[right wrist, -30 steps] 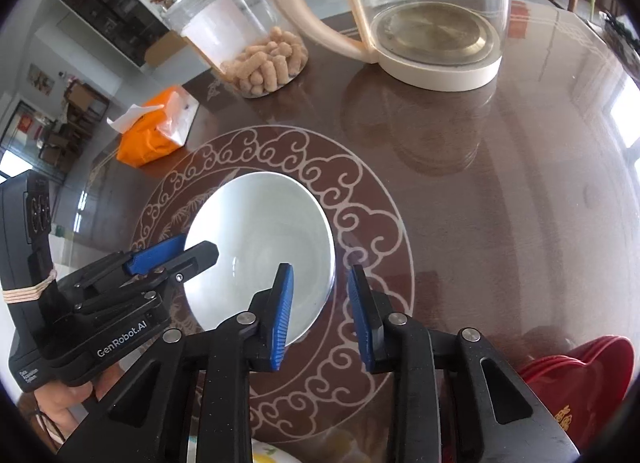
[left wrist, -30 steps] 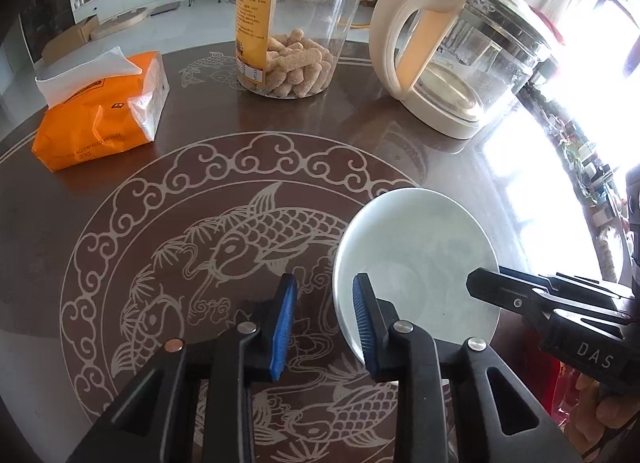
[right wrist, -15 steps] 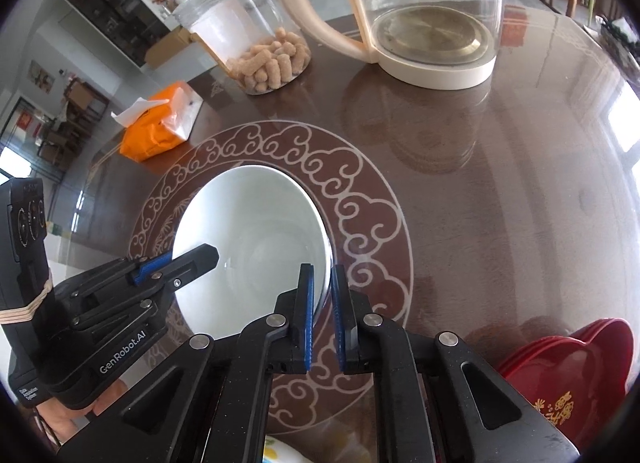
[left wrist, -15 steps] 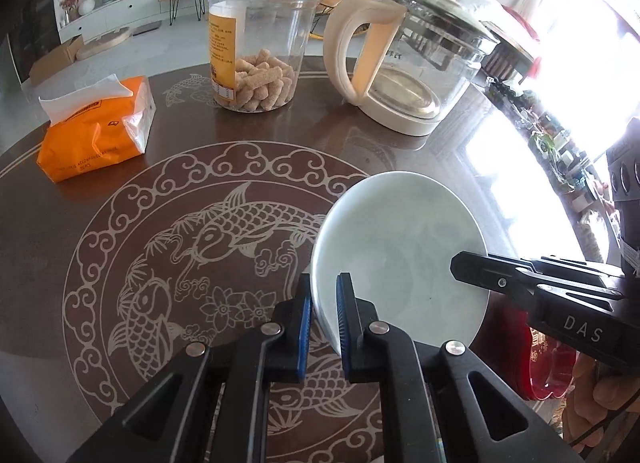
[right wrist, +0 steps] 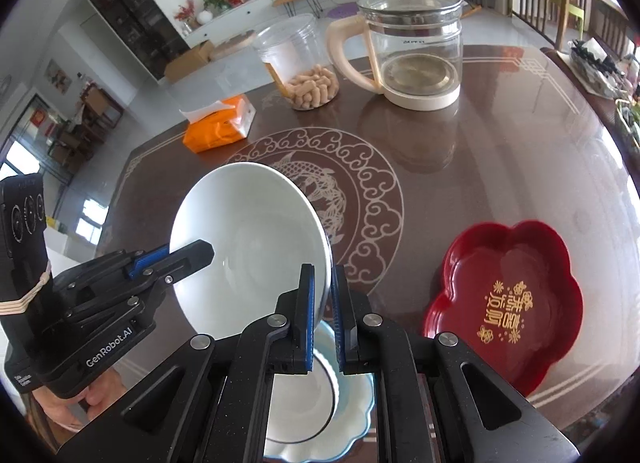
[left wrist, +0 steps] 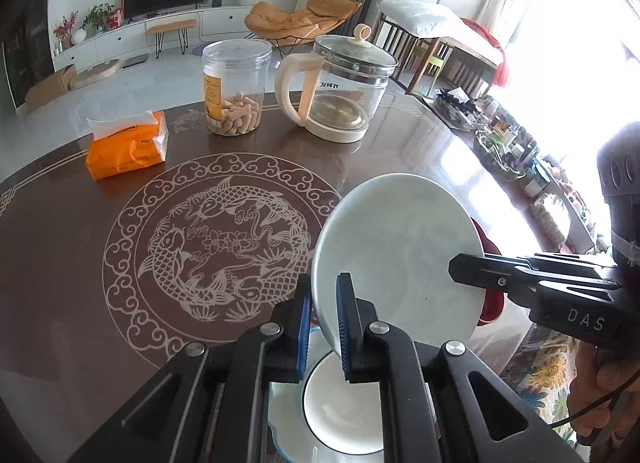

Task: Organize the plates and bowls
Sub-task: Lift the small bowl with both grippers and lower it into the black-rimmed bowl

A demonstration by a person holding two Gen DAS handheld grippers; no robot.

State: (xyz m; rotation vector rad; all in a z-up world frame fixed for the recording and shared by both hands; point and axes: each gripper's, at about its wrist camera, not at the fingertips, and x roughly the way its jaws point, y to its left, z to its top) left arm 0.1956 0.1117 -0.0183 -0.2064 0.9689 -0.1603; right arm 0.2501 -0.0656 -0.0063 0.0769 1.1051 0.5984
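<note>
Left wrist view: we see our left tongs [left wrist: 323, 327] and right tongs [right wrist: 322, 313] each pinching opposite rims of the white bowl [left wrist: 394, 259], tilted above the worktop [left wrist: 60, 263]. Beneath sits a black-rimmed bowl [right wrist: 298, 411] inside a scalloped blue plate [right wrist: 356, 417]; beside it a red tray [right wrist: 506, 303]. Farther off stand a tissue pack [left wrist: 126, 145], snack jar [left wrist: 236, 89] and glass kettle [left wrist: 344, 91].
</note>
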